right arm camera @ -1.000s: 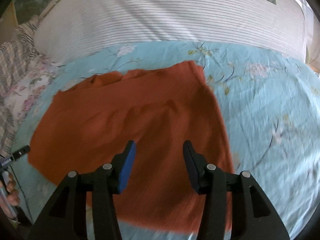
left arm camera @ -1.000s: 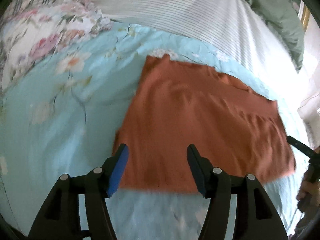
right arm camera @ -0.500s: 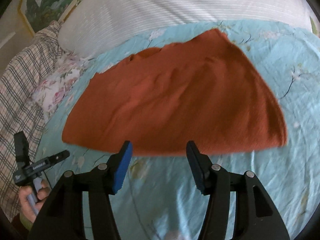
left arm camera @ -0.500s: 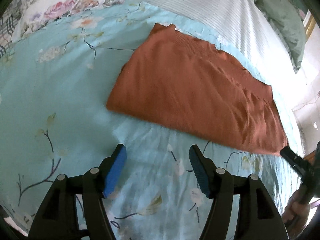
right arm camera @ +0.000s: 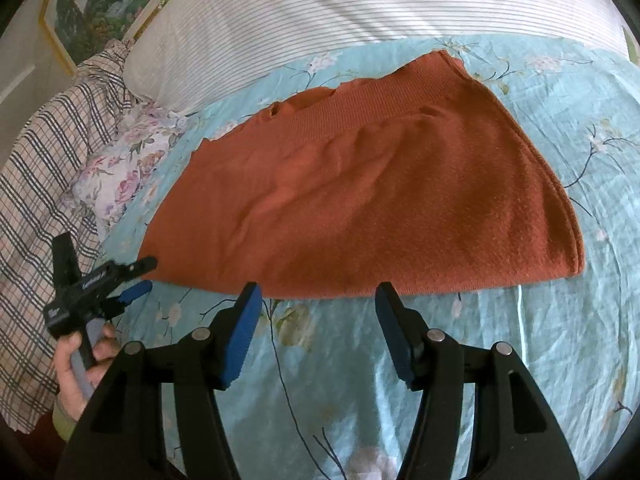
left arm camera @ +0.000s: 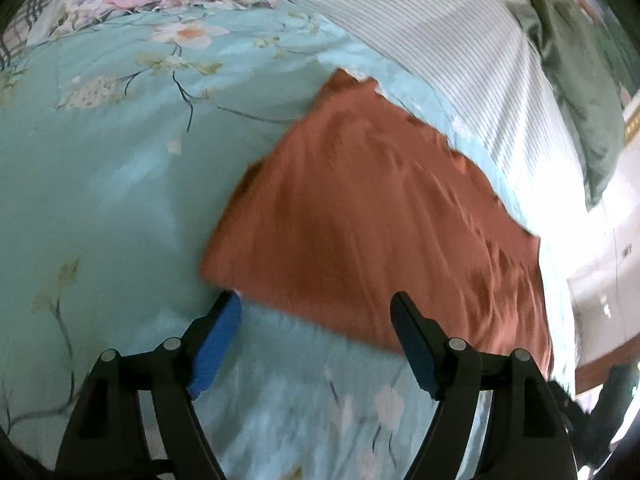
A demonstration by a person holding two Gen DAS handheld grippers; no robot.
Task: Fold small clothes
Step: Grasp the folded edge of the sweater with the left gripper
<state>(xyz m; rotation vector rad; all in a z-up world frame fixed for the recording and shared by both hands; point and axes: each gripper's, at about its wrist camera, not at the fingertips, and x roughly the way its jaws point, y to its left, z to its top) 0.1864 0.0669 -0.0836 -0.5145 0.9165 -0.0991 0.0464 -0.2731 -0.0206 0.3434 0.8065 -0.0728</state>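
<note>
A rust-orange knit garment (right arm camera: 360, 200) lies folded flat on the light blue floral bedsheet (right arm camera: 560, 360); its ribbed band runs along the far side. It also shows in the left wrist view (left arm camera: 380, 232), blurred. My left gripper (left arm camera: 316, 312) is open and empty, its fingertips at the garment's near left edge. It also shows in the right wrist view (right arm camera: 142, 276), held by a hand at the garment's left corner. My right gripper (right arm camera: 318, 300) is open and empty, just short of the garment's near edge.
A white striped pillow (right arm camera: 360, 12) lies behind the garment. A plaid cloth (right arm camera: 40, 200) and a floral pillow (right arm camera: 120, 168) lie at the left. A green cushion (left arm camera: 580, 80) is at the far right in the left wrist view.
Both grippers drew back off the garment to its near edge. The left gripper has since moved forward again to the garment's near left edge. Both stayed open.
</note>
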